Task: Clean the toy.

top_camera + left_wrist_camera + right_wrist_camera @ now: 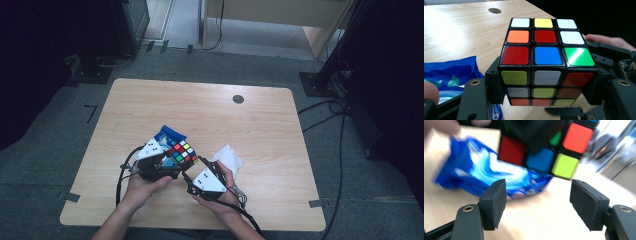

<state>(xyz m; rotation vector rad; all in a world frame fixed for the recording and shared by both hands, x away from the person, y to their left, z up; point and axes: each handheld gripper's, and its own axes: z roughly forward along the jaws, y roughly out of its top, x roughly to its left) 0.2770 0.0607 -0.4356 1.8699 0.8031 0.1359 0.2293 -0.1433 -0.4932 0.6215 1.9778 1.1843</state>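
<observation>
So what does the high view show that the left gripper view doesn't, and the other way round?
The high view alone takes in the whole wooden table, the white tissue beside the right gripper, both forearms, and the grey floor around. The left gripper view alone gives the puzzle cube up close, clamped at its sides between the left gripper jaws, with its top face readable: white, yellow, white; orange, red, white; red, blue, green. Both views share the cube, the blue packet beside it, the tabletop and its round dark cable hole.
</observation>
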